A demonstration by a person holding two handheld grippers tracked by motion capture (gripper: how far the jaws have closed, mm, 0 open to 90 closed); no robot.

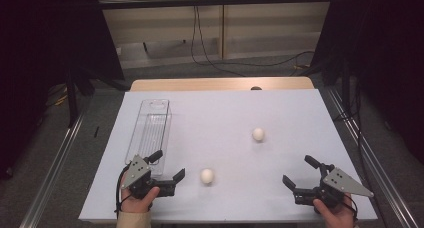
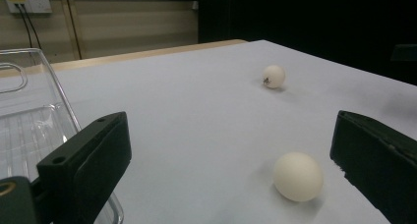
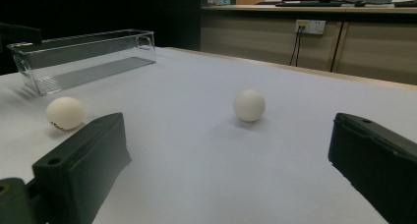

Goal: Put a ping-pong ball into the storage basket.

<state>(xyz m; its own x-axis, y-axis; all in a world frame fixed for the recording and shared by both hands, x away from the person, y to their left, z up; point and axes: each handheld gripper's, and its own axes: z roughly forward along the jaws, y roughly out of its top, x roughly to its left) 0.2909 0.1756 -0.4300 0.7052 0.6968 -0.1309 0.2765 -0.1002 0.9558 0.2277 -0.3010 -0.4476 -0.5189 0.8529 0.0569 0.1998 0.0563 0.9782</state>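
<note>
Balls, two of them, lie apart on the white table [image 1: 300,108]: the near ball [image 1: 207,176] just beside the left gripper [image 1: 167,170], the far ball [image 1: 258,134] mid-table. Both grippers, the right gripper [image 1: 299,173] too, gape wide and empty. They look light, smooth, apt to roll; I'd pinch across the middle. The tray [image 1: 150,130] waits left.

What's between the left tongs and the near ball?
Nothing: bare white table between the left tongs and the near ball, in the high view.
</note>
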